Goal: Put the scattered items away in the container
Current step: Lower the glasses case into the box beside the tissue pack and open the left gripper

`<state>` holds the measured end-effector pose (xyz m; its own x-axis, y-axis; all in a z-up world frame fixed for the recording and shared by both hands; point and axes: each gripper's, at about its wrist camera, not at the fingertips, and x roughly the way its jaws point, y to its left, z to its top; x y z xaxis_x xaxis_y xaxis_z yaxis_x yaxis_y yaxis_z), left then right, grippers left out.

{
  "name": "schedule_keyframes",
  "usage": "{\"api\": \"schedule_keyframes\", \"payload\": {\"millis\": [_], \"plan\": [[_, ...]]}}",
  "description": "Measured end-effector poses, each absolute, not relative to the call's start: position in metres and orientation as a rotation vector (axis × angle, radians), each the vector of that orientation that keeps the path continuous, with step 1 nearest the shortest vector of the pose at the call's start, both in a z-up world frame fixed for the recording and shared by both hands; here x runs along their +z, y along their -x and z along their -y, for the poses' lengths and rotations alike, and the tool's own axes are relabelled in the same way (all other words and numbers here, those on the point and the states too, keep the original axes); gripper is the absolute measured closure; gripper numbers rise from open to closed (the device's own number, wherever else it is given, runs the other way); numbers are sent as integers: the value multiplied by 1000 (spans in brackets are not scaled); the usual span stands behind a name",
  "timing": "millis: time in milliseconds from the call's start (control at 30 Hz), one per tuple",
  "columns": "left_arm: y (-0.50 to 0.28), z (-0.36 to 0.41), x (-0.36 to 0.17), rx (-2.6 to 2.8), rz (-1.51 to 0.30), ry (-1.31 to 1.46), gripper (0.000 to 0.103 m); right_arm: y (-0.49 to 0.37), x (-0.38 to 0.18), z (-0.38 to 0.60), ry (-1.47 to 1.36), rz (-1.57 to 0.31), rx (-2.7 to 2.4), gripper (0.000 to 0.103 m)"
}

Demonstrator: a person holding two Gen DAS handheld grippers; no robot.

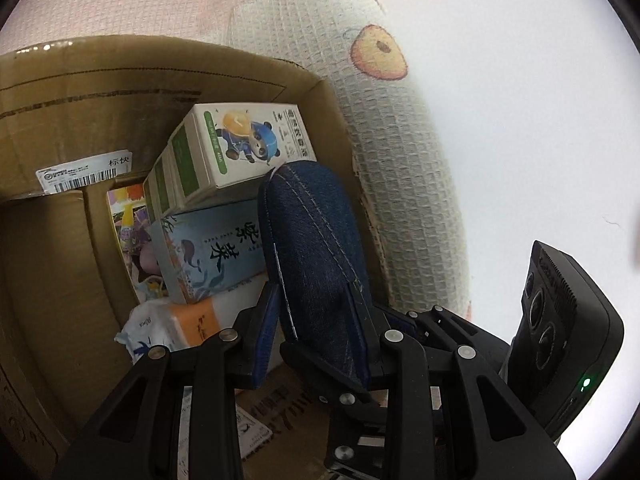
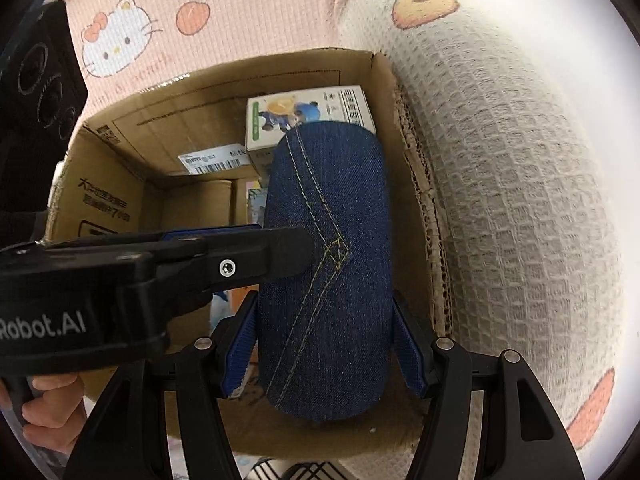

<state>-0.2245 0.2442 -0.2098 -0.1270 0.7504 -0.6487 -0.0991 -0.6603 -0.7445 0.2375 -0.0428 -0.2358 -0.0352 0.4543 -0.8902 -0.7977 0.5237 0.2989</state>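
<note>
Both grippers grip one denim-covered oblong case (image 2: 324, 276), dark blue with pale stitching, held above the open cardboard box (image 1: 60, 92). Right gripper (image 2: 326, 344): jaws wide, blue pads pressed on the two long sides of the case near its lower end; case stands lengthwise between them. Left gripper (image 1: 316, 320): jaws narrower, clamped across the case's thickness; in the right wrist view its finger comes in from the left and meets the case about midway, at the stitched corner. A hand (image 2: 44, 412) holds the left gripper's handle at the lower left of that view. Case sits over the box's right side, close to the right wall, its far end overlapping the white carton with a cartoon bear (image 1: 240, 144). Whether the case touches the carton: cannot tell. Box contents: bear carton on top of a pale blue tissue box (image 1: 216, 256), an orange-and-white tissue pack (image 1: 180, 324) below, a colourful printed pack (image 1: 128, 220) against the inner flap. White barcode label (image 1: 84, 176) on the far inner wall. Box rests on pink cartoon-print bedding (image 2: 132, 36); a grey-white waffle-weave roll (image 2: 500, 184) lies along its right side.
</note>
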Motion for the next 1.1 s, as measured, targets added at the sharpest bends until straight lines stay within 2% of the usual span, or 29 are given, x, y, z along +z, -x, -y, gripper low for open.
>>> {"api": "schedule_keyframes", "payload": {"millis": [133, 367, 733, 833, 1000, 1100], "plan": [[230, -247, -218, 1840, 719, 1568, 67, -237, -245, 33, 395, -1276, 1022, 42], [235, -232, -229, 1803, 812, 1590, 68, -225, -240, 26, 551, -1235, 1058, 42], [233, -242, -239, 1803, 712, 1638, 68, -235, -225, 35, 483, -1247, 1082, 42], [234, -242, -247, 1822, 714, 1676, 79, -234, -230, 32, 500, -1236, 1082, 42], [239, -234, -256, 1749, 828, 1690, 81, -233, -235, 29, 530, -1228, 1061, 44], [240, -231, -258, 1732, 838, 1684, 81, -225, -237, 26, 613, -1188, 1027, 50]]}}
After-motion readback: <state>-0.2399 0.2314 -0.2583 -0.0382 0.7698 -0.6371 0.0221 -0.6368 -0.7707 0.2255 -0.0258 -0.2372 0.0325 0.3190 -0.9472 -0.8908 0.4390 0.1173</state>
